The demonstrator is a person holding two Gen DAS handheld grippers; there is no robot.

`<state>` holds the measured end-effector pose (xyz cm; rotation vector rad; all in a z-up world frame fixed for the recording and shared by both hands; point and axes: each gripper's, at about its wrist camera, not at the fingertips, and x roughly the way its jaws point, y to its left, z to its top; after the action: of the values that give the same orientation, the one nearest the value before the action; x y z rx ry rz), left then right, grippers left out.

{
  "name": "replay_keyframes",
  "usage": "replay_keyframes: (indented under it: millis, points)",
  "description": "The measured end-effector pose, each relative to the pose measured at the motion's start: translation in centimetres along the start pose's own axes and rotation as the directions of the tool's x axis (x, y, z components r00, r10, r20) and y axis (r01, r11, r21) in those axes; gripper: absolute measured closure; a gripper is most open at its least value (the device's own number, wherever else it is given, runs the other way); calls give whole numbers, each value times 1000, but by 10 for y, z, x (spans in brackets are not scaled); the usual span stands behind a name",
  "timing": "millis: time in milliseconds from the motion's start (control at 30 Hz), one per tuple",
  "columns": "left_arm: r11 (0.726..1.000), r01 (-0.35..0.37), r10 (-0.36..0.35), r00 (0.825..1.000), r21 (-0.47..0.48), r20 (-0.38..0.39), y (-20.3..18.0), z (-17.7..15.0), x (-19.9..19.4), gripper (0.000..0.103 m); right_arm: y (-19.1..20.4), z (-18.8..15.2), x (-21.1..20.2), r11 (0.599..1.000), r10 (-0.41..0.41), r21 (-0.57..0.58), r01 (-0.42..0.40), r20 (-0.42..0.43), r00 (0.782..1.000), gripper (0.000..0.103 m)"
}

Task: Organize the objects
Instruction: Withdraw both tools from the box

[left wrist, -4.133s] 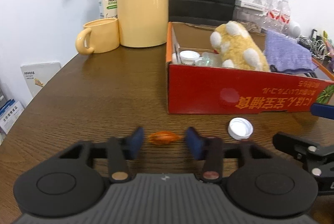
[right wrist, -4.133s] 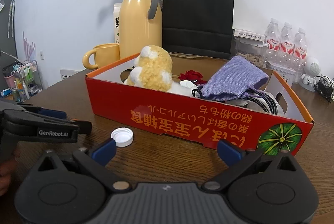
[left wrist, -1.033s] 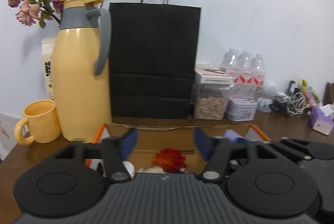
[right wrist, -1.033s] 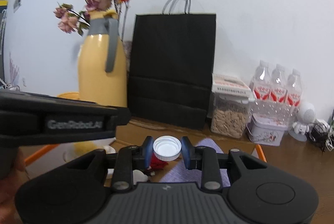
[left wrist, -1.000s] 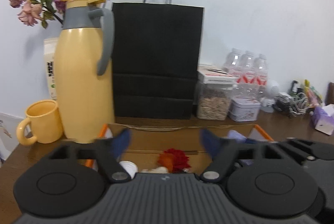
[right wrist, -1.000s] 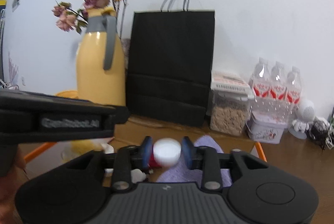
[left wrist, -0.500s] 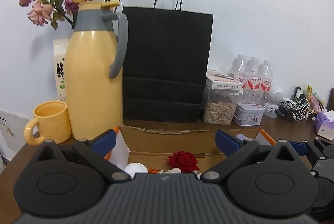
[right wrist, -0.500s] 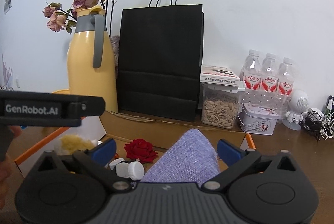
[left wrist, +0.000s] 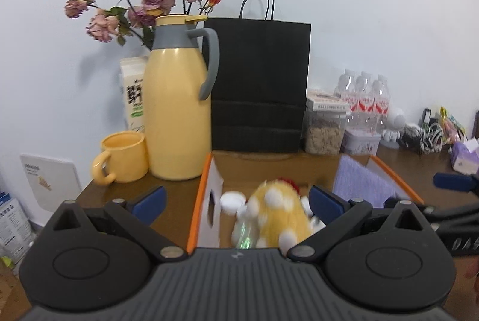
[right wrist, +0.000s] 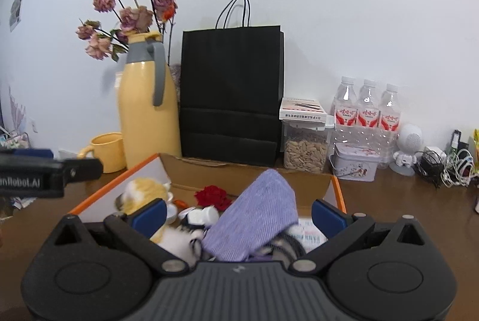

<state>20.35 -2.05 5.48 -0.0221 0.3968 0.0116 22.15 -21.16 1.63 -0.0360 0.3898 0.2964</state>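
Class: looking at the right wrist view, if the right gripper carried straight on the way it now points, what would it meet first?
Probably the purple cloth in the cardboard box: it lies right between the open right gripper fingers. Depth is unclear, so this is a judgement.

**An office desk, by the look of it**

I saw a brown wooden table against a plain white wall, with a black paper bag centre frame, bottled water right, tangled charger cables far right, and leaflets lower left.

My two wrist cameras look forward and slightly down along their open fingers, close above the cardboard box; both share the black bag beyond.
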Motion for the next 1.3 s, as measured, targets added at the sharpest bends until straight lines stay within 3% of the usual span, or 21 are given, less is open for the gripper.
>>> replay_keyframes:
  millis: [233, 567, 1300]
  points:
    - [1000, 3, -2, 999, 13, -54, 2, -26, -47, 0, 7, -19, -45, 999, 6, 52, -4, -32, 999, 0]
    - [1000, 8, -8, 992, 2, -127, 0, -49, -78, 0, 19, -43, -79, 997, -9, 71, 16, -91, 996, 0]
    - [1000, 17, -15, 993, 14, -121, -6, -51, -98, 0, 24, -45, -97, 997, -31, 69, 38, -101, 994, 0]
